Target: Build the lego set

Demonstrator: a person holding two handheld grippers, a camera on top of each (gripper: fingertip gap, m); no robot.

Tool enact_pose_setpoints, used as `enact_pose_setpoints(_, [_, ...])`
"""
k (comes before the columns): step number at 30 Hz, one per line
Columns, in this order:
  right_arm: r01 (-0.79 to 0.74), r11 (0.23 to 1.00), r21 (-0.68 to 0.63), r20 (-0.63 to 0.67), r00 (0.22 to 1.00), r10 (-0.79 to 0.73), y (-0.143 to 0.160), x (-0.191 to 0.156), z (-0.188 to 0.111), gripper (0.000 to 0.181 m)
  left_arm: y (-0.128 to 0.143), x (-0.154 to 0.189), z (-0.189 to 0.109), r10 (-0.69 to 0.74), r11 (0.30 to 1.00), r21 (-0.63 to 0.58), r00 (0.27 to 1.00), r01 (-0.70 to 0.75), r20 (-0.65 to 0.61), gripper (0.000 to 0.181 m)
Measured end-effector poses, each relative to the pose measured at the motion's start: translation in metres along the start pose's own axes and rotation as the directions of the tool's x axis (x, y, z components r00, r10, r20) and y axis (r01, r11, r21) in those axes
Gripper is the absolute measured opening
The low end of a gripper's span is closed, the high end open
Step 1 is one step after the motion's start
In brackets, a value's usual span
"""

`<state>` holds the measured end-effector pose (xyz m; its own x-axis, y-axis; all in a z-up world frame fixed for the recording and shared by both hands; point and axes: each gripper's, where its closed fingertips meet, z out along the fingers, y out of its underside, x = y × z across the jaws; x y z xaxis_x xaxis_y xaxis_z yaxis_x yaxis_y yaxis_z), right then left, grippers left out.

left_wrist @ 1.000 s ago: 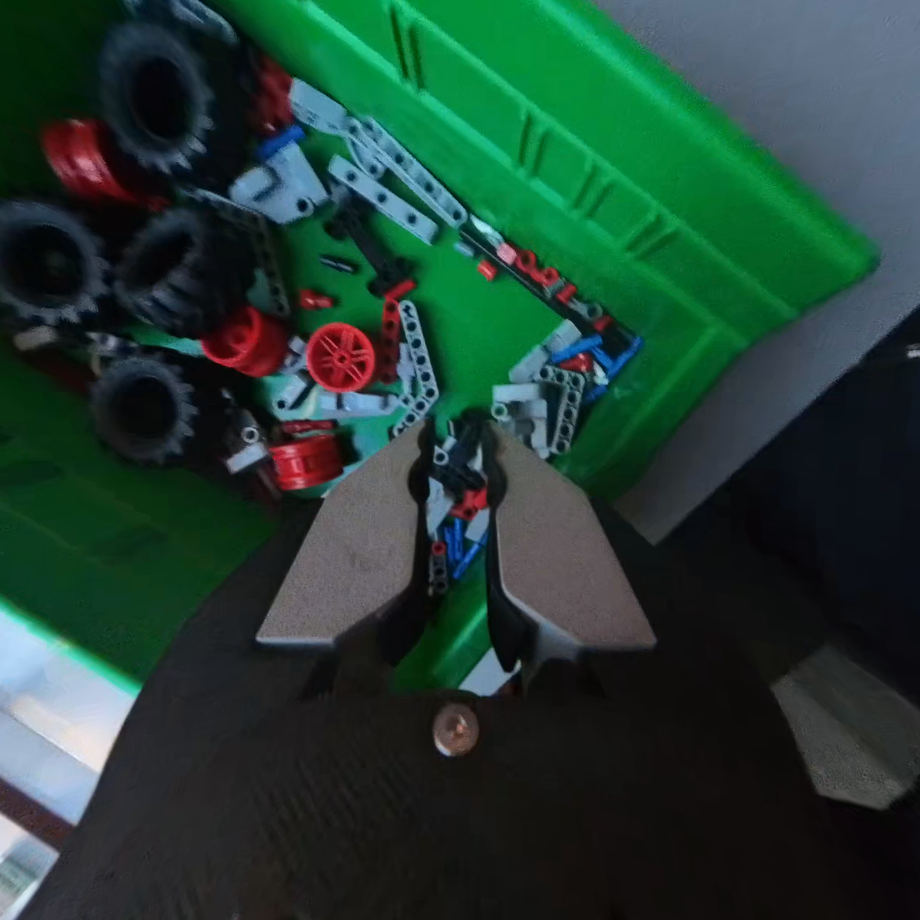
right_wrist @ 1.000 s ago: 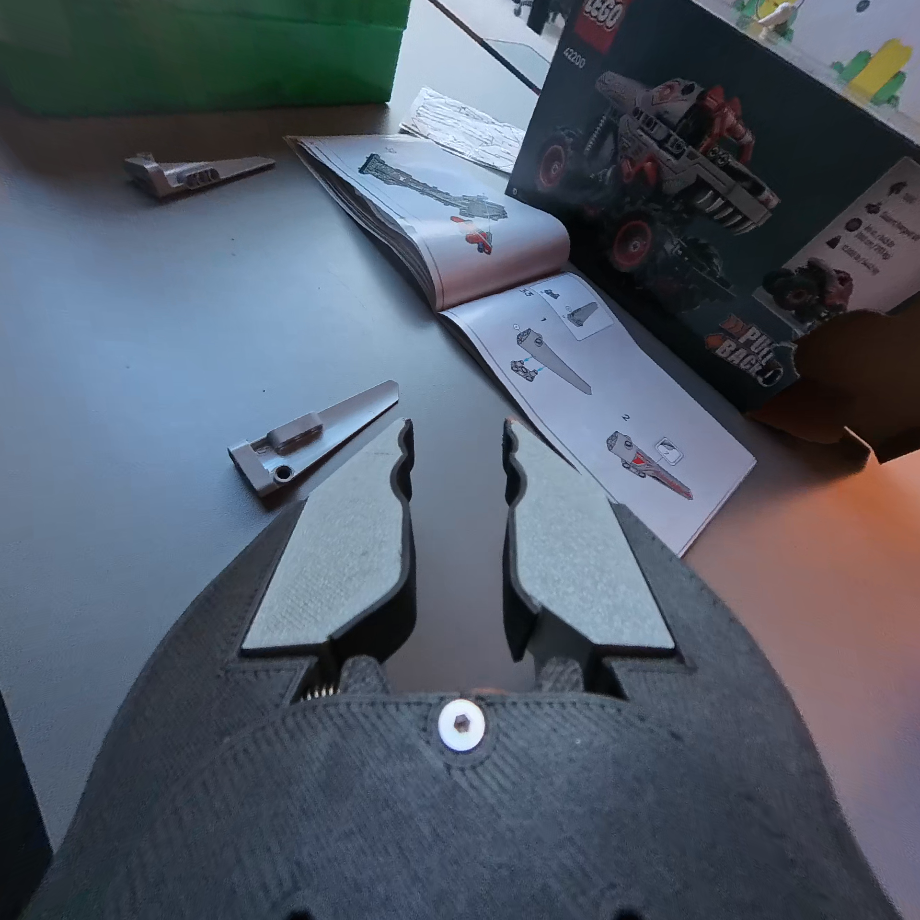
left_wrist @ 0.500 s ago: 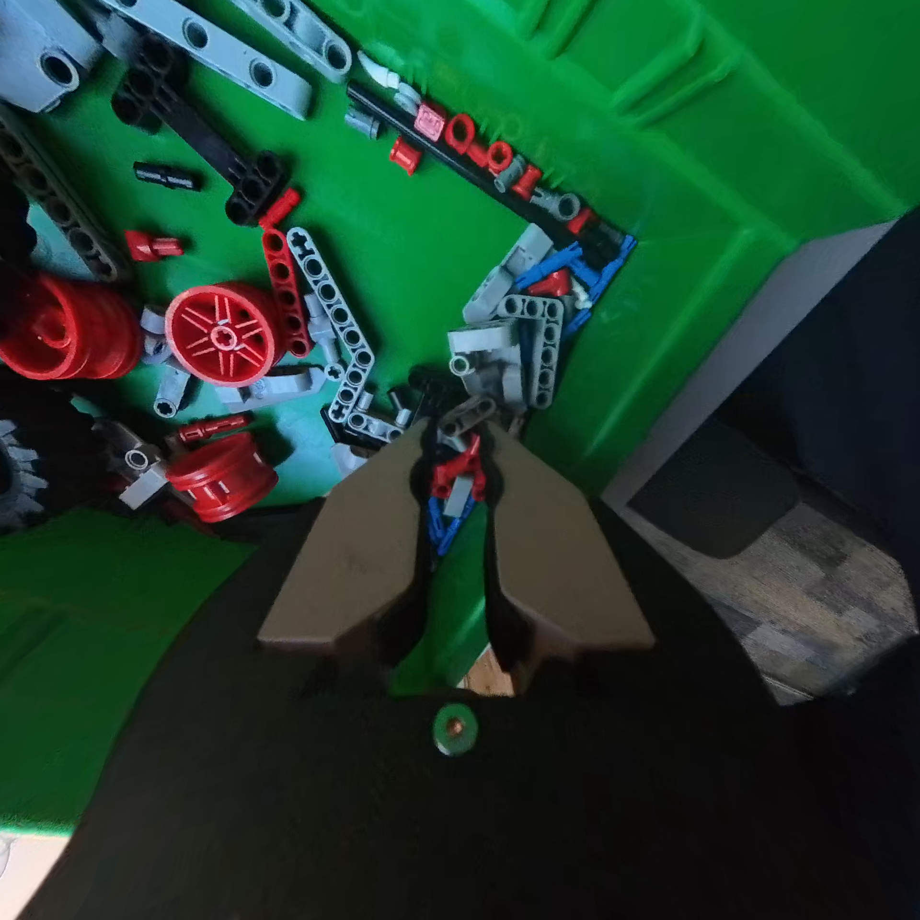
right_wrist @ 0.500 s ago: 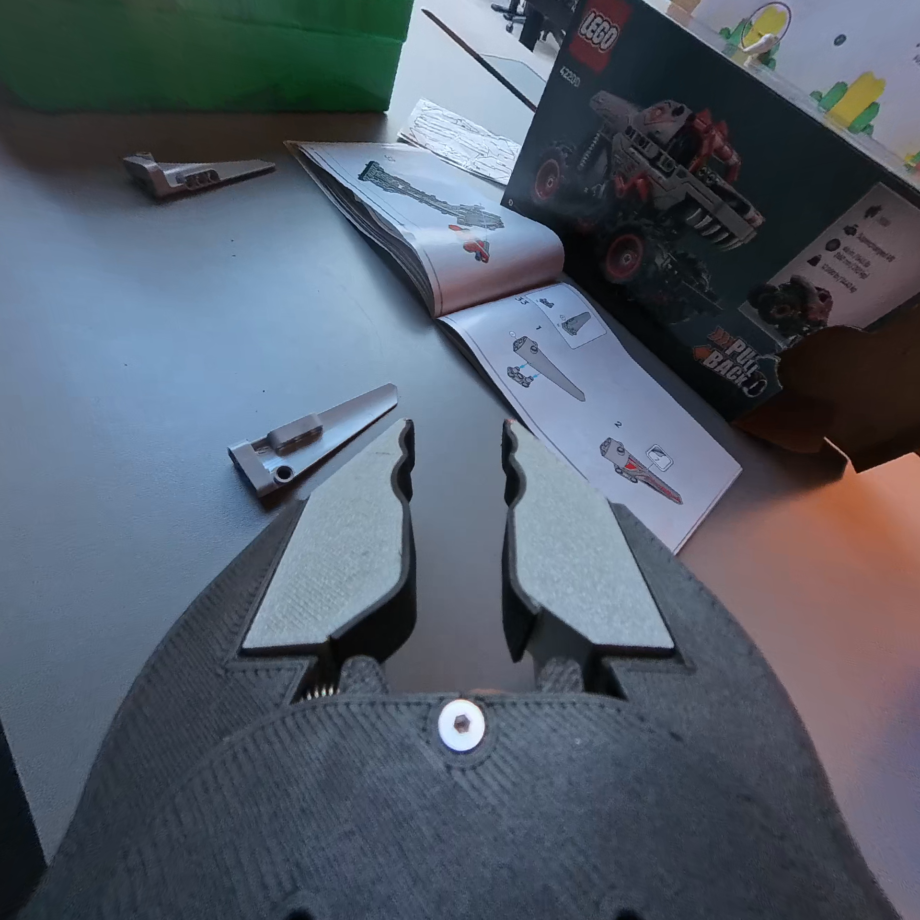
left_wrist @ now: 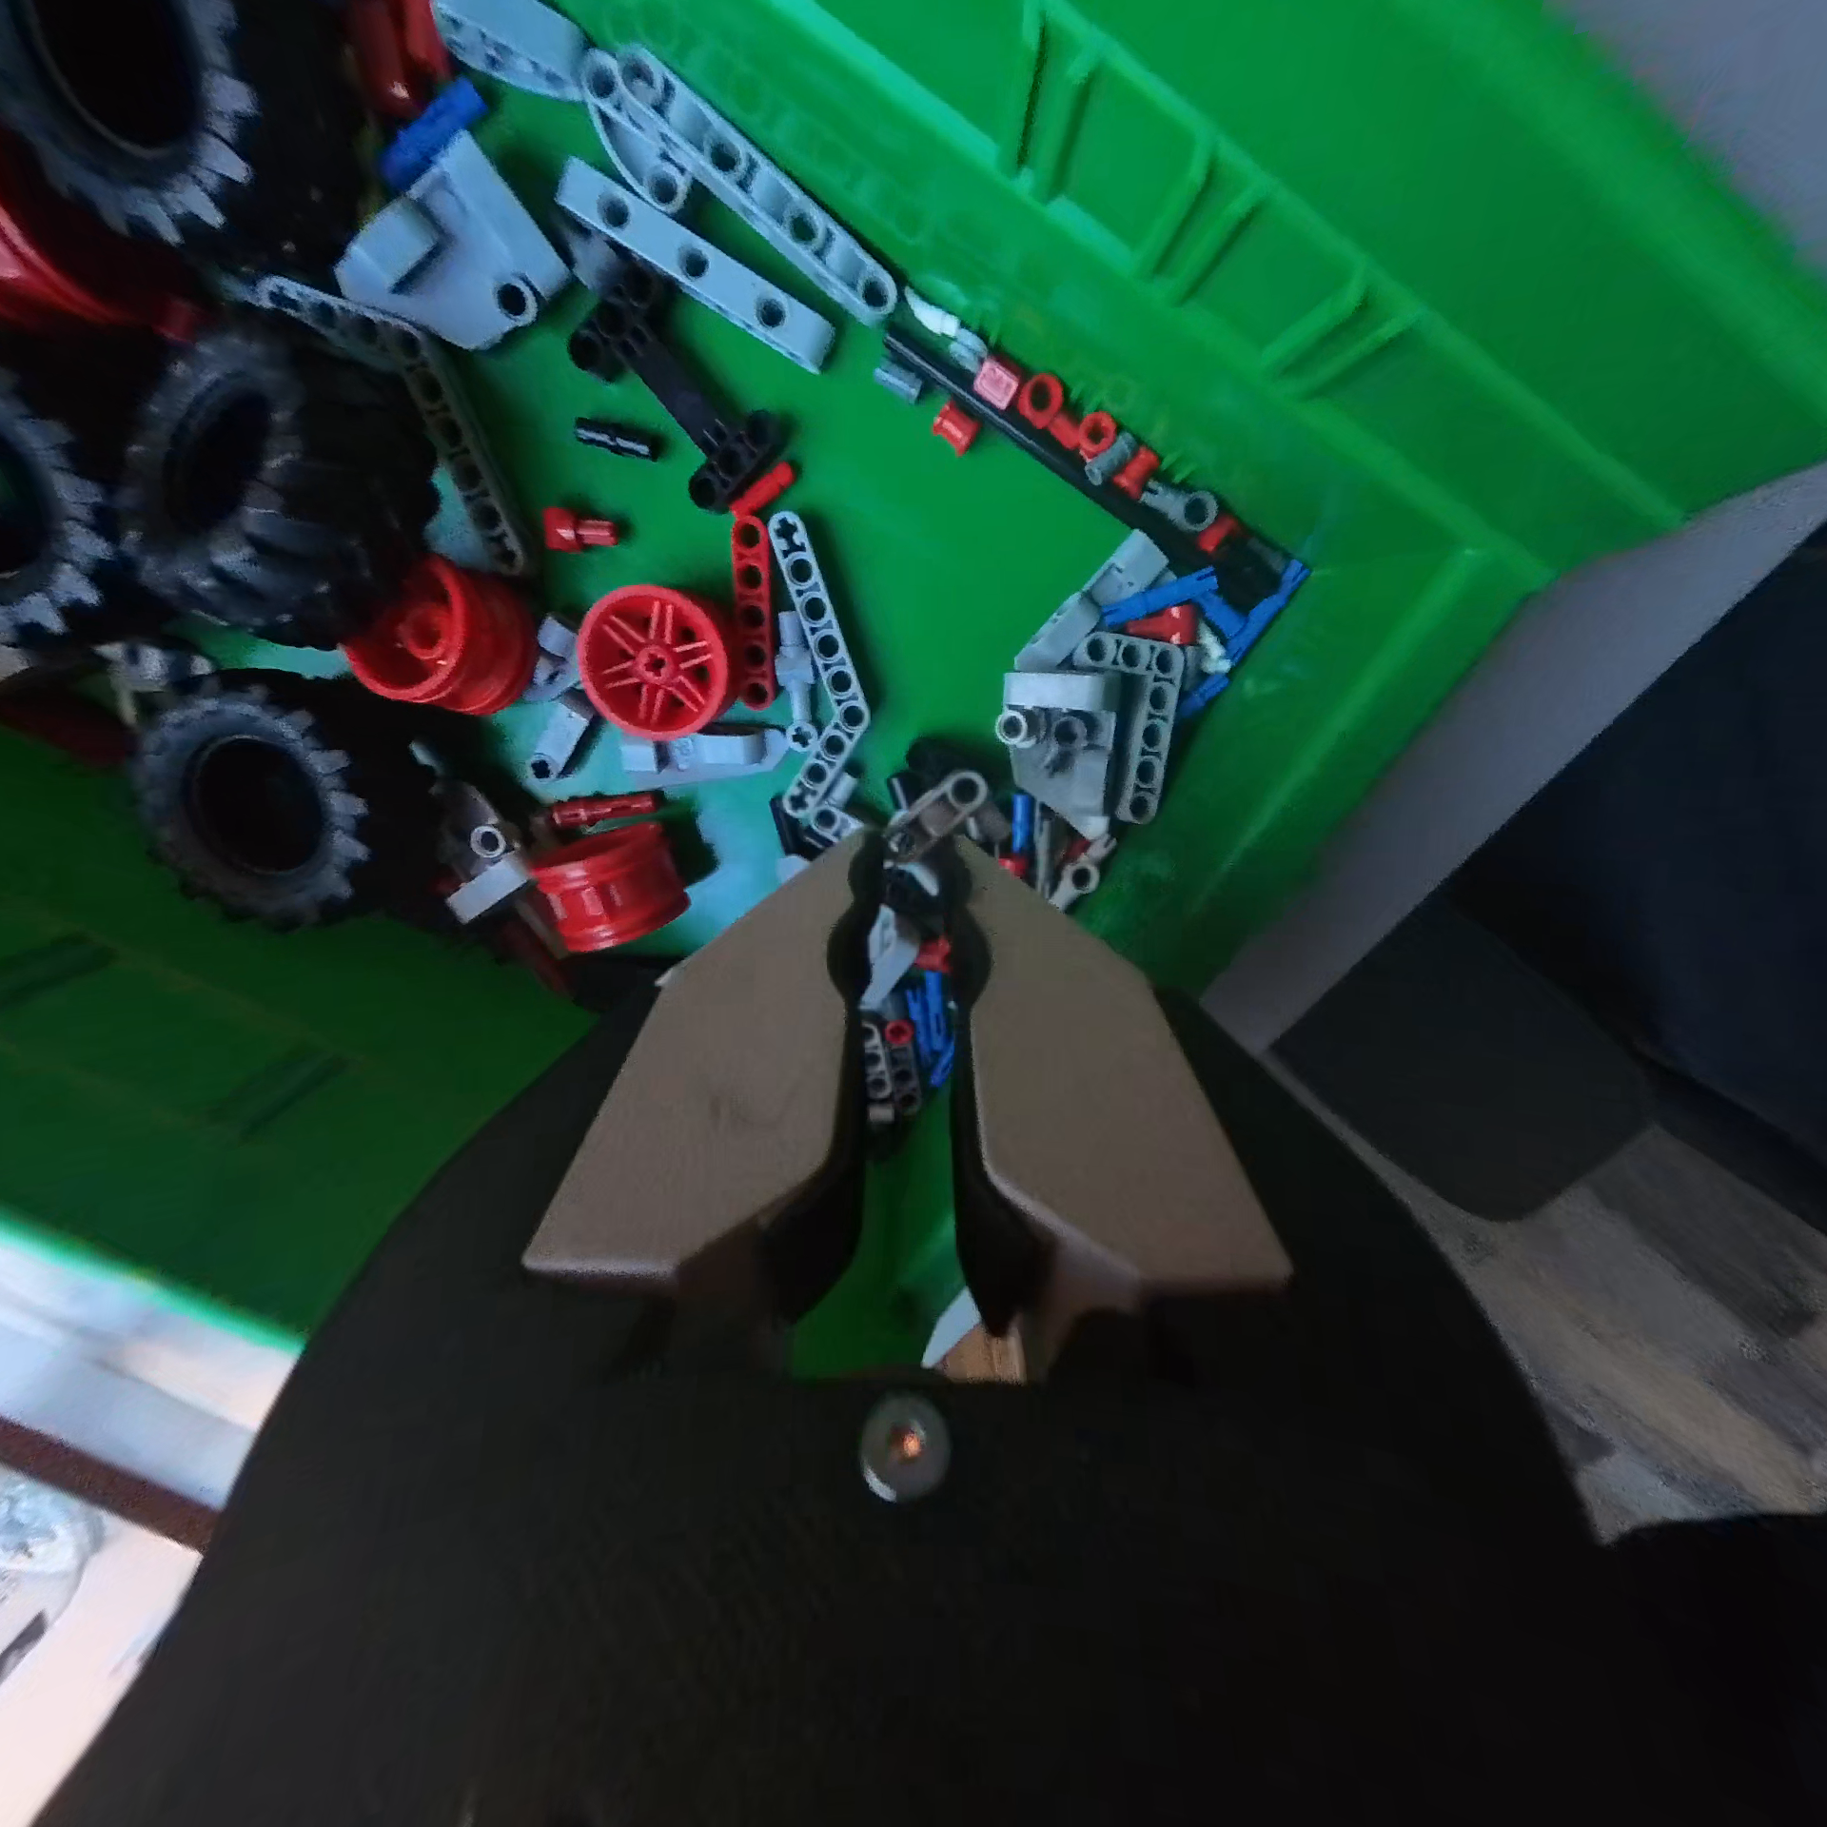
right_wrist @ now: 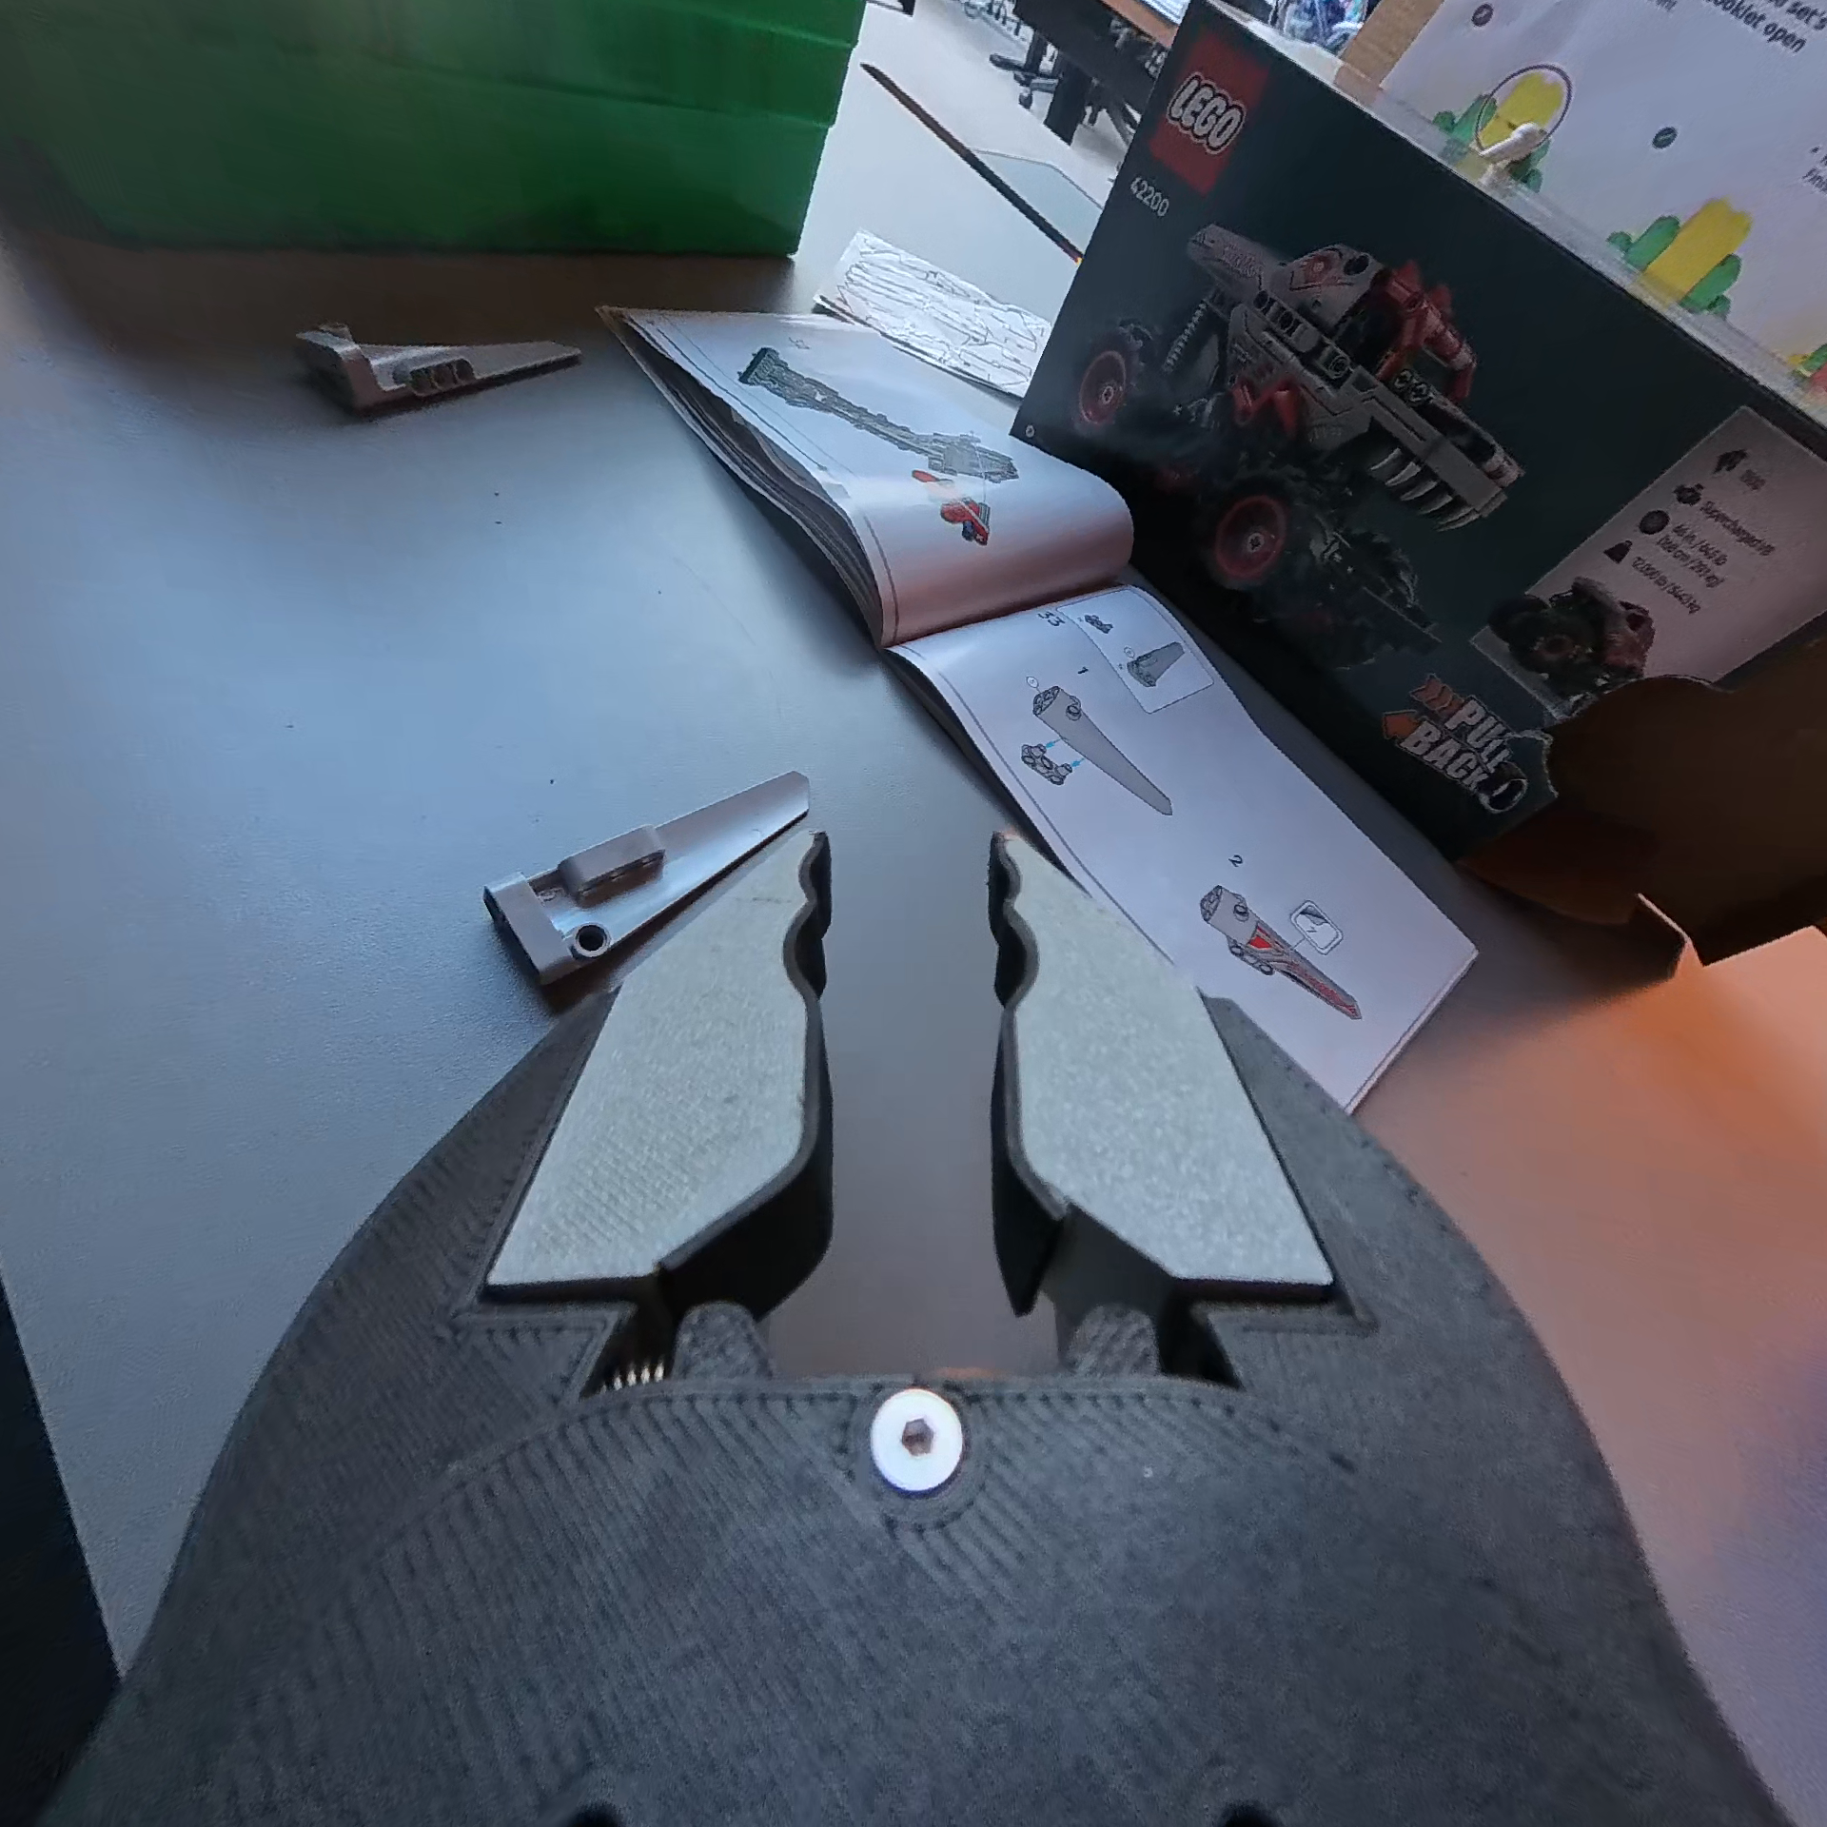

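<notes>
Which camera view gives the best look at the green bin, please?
The left wrist view: it looks down into the green bin, showing its floor and walls with loose pieces inside. The right wrist view shows only its outer side at the table's far edge.

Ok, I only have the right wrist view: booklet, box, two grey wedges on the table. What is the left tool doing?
Observer: The left tool is over the green bin and appears to pinch a small grey link at its tips.
Operator: Any wheels in there?
Observer: Yes, red wheels lie loose on the bin floor, next to black tyres.
Operator: And blue pins?
Observer: A few blue pins sit in the pile in the bin's corner.
</notes>
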<state>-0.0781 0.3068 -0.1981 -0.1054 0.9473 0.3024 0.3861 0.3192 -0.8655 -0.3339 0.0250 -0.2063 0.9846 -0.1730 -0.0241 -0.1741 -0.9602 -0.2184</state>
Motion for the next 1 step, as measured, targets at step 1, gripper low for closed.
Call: enact_pose_setpoints(1, [-0.002, 1.0, -0.001, 0.002, 1.0, 0.002, 0.0002, 0.0, 0.0001, 0.029, -0.0037, -0.0032, -0.008, -0.002, 1.0, 0.025, 1.0, 0.001, 0.025, 0.007])
